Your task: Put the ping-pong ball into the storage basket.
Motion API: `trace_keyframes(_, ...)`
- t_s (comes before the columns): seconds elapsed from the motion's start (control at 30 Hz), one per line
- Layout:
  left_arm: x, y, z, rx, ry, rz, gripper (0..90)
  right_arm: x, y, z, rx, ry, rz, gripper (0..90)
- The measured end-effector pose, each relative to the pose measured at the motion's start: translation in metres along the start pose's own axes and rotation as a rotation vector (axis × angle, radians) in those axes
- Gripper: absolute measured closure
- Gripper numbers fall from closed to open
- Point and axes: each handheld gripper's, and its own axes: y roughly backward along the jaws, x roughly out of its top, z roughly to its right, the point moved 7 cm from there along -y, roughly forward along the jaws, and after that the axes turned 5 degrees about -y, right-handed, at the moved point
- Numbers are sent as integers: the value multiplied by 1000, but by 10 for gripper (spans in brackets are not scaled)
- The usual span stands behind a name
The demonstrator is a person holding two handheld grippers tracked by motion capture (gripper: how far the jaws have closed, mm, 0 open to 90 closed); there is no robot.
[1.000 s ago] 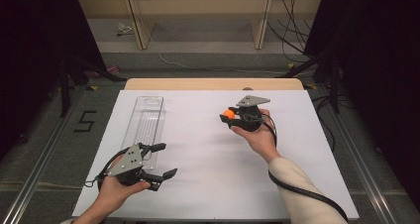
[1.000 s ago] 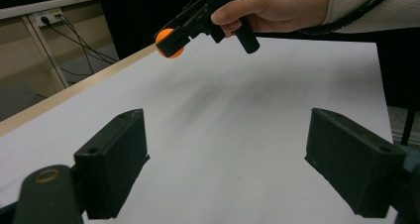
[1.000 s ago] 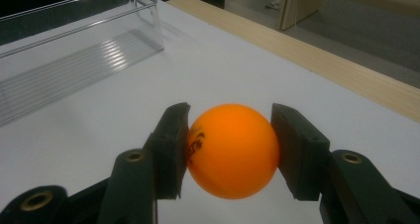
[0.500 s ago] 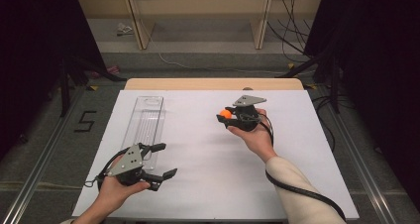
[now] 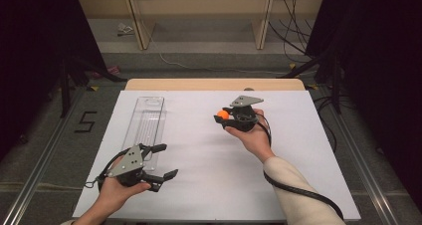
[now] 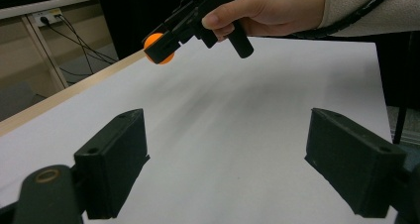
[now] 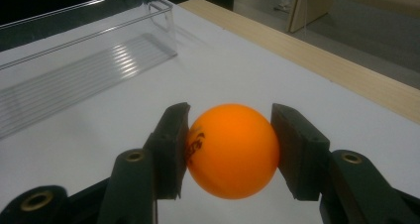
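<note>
An orange ball [image 7: 232, 148] sits squeezed between the two black jaws of my right gripper [image 5: 221, 115], which is held above the middle of the white table and points left toward a clear plastic tray [image 5: 145, 125]. The same ball [image 5: 223, 114] shows at the gripper's tip in the high view, and as the orange ball [image 6: 159, 48] in the left gripper view. My left gripper [image 5: 161, 161] rests low near the front left of the table, open, with nothing between its jaws. The tray looks empty.
The white table sheet [image 5: 199, 155] has a wooden strip [image 5: 214, 84] along its far edge. The long tray [image 7: 74, 55] lies lengthwise on the left half. Cables and shelf legs stand on the floor beyond the table.
My right gripper with the ball has shifted slightly left and a little toward the far side. The left gripper has stayed where it was.
</note>
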Motion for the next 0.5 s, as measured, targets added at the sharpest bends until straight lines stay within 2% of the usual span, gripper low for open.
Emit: trace_keyframes(0.5, 0, 0, 0, -1, 1, 0, 158, 2, -6, -6, 13, 5, -3, 513)
